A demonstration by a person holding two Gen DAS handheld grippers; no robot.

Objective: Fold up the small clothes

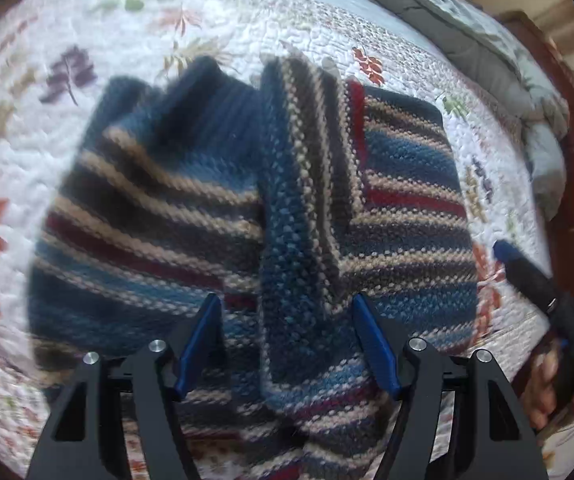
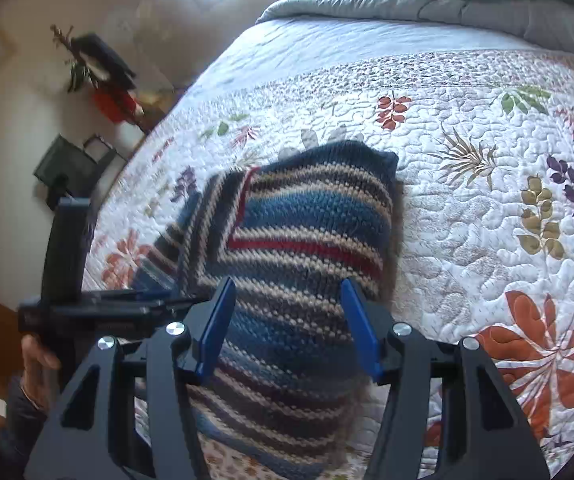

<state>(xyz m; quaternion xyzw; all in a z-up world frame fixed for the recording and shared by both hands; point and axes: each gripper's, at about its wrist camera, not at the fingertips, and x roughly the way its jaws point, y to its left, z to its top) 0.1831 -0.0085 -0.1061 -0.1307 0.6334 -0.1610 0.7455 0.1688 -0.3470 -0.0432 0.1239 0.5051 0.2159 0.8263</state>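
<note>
The striped knit garment lies on the leaf-print quilt, roughly centre of the bed in both wrist views. A narrow piece, prob. a sleeve, is folded in and runs from 12 to 6 o'clock across the body in the left wrist view, w/ its lower end falling between the left gripper fingers.

Left gripper: blue pads stand apart, nothing pinched; the sleeve strip sits between them but they don't press it. Right gripper: jaws also apart, hovering over the garment's near edge, knit visible between the pads, no clamp. In the left wrist view the right gripper shows at 4 o'clock, off the garment's right edge, with the person's hand on its handle.

Step in hand, as I read it: sleeve fold laid, both tools free, next grip to be set up. To do it well:
- Check the sleeve lies flat and parallel to the side seam before regripping; the left half of the garment at 9–10 o'clock looks rumpled or lifted, though blur makes that hard to confirm.
- Take the near hem at two spots, one per gripper, well apart, so the next fold carries evenly.
- Pinch all layers, not just the top knit; chunky knit slips and stretches.
- Lift low, carry toward 12 o'clock, lay edge on edge, then let go.

Risk: dragging the sleeve out of place.
</note>
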